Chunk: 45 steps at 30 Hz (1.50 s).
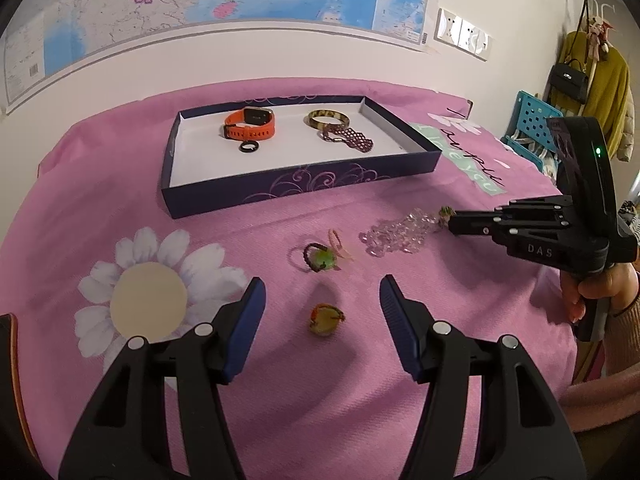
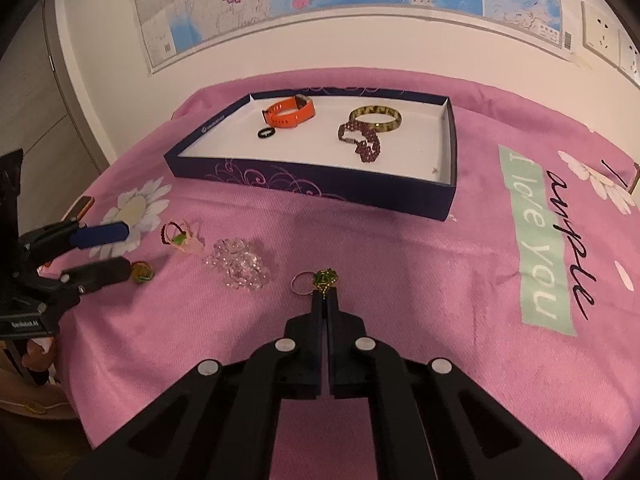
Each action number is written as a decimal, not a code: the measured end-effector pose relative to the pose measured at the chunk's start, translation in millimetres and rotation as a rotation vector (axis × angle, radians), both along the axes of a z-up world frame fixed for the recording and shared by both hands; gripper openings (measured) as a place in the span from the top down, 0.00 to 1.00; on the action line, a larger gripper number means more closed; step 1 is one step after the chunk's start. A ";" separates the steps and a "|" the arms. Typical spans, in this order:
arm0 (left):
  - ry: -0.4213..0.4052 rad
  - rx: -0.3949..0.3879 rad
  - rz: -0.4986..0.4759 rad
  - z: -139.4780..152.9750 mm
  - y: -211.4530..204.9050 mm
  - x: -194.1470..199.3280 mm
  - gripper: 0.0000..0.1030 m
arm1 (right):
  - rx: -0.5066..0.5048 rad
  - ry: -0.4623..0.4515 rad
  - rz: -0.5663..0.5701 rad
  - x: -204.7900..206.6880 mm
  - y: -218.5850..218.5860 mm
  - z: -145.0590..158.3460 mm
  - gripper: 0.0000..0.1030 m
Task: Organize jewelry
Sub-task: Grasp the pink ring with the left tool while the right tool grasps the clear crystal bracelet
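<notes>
Jewelry lies scattered on a pink woven cloth (image 2: 400,248) printed with daisies. Nearest, the right claw (image 2: 325,294) is clenched on a green-stoned ring (image 2: 325,279) with a thin wire hoop. The left claw (image 1: 322,300) is released, its ribbed blue pads spread either side of a small round yellow-green ring (image 1: 325,319). Just beyond lie a dark beaded ring with a green bead (image 1: 318,258) and a heap of clear faceted crystal beads (image 1: 396,230). Farthest, a shallow navy box (image 1: 304,184) holds an orange rubber watch (image 1: 250,124), a glossy bangle (image 1: 329,119), a maroon beaded bracelet (image 1: 348,138) and a black ring (image 1: 249,147).
</notes>
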<state>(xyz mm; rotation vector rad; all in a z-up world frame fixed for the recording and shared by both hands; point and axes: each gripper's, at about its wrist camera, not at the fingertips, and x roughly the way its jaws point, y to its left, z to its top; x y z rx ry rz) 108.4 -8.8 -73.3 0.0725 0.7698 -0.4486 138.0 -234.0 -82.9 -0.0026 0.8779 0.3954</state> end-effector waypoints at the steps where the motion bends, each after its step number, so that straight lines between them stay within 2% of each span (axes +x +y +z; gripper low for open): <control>1: 0.003 0.002 -0.003 -0.5 -0.9 -0.4 0.44 | 0.004 -0.006 0.002 -1.5 -0.2 1.5 0.99; 10: 0.036 0.026 -0.027 -7.5 -10.1 -0.2 0.53 | 0.023 -0.042 0.012 -10.6 0.5 11.2 0.99; 19: 0.039 0.008 -0.020 -5.9 -8.2 0.8 0.52 | 0.031 -0.029 0.015 -13.1 1.2 7.8 0.99; 26: 0.007 -0.007 -0.047 3.1 -17.5 -0.2 0.52 | 0.029 -0.018 0.022 -12.5 4.5 4.3 0.99; 32: 0.023 0.001 -0.006 -1.2 -14.6 12.3 0.52 | 0.033 -0.010 0.024 -12.9 4.5 3.0 0.99; 39: 0.027 0.005 0.016 -1.8 -9.4 22.1 0.54 | 0.040 -0.001 0.028 -11.2 4.9 -0.1 0.99; 45: 0.016 0.009 -0.012 -0.1 -17.6 22.7 0.59 | 0.048 0.002 0.027 -11.0 4.6 -0.7 0.99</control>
